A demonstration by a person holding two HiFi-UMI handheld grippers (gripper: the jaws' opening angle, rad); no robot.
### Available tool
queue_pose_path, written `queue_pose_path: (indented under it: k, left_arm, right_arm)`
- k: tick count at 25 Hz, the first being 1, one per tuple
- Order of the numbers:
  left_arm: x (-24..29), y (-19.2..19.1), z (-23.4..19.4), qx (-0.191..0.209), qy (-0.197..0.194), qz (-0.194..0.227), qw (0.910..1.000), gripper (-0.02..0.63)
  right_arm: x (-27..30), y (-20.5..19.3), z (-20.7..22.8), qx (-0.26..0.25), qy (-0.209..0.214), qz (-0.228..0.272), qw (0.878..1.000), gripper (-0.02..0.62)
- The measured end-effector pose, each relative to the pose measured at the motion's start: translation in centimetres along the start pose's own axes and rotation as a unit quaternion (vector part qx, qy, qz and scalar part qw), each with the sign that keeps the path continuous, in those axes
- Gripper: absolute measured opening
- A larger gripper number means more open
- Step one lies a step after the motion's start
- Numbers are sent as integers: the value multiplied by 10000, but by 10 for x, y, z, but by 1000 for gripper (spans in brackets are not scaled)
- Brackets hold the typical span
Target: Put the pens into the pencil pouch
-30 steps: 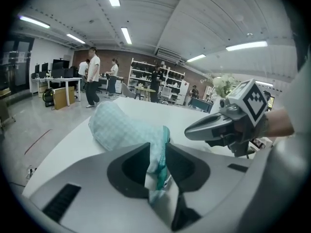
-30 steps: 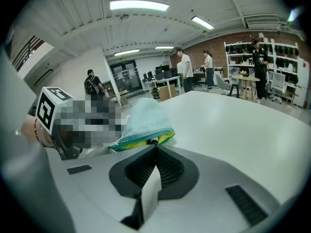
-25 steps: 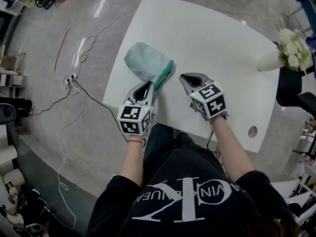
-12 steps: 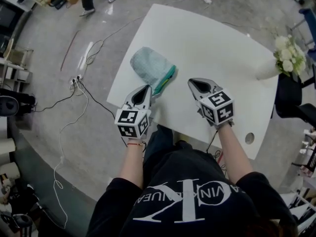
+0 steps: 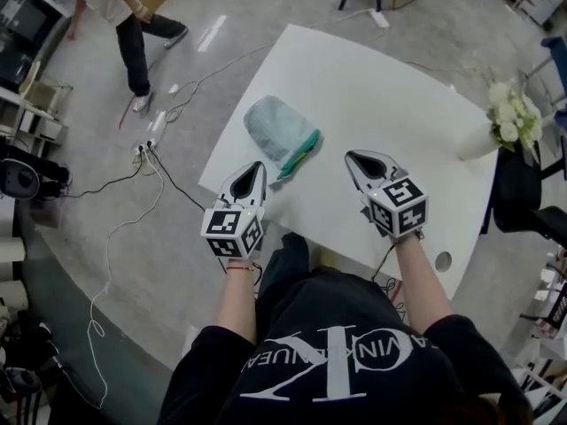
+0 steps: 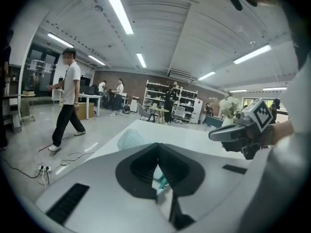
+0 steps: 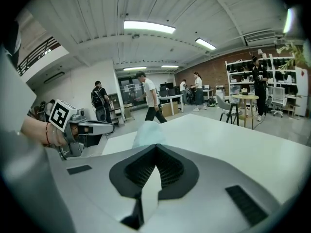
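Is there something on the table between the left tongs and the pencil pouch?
No, nothing visible. Only bare white table lies between the left tongs and the pencil pouch.

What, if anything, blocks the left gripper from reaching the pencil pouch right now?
Nothing visible, so it probably can. The left gripper points toward the pencil pouch from just short of it, and only bare white table lies between them. Its jaws are shut and empty, so they would have to open first.

Black short-sleeved T-shirt (image 5: 328, 361), white lettering, bottom centre. Red bracelet (image 5: 237, 269), left wrist. Left gripper (image 5: 255, 165), right gripper (image 5: 352, 155): pale grey shells, black-and-white marker cubes (image 5: 232, 231).
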State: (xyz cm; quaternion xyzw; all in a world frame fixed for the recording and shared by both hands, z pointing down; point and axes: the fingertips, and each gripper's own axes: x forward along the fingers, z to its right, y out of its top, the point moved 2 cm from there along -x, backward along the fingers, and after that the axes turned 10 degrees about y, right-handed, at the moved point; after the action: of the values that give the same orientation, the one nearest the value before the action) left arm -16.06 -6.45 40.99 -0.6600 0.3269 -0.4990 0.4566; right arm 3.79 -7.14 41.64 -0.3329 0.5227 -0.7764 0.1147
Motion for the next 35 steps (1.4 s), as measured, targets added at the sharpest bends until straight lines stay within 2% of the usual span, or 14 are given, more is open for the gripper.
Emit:
queue_pose_path:
  k: [13,24,35]
  left_arm:
    - [-28,36,-7,-71,315,654,9973,3]
    - [-49,77,-17,-226,551,1451,9876,3]
    - [-63,108,-23,-212,671,1955,9782,3]
  right_arm:
    - [-23,35,-5,-272,42,500,9984,9]
    - [-39,81,-17,-653,162,1047,9922,9]
    - [-52,109,-19,-770,191,1401,9870,9]
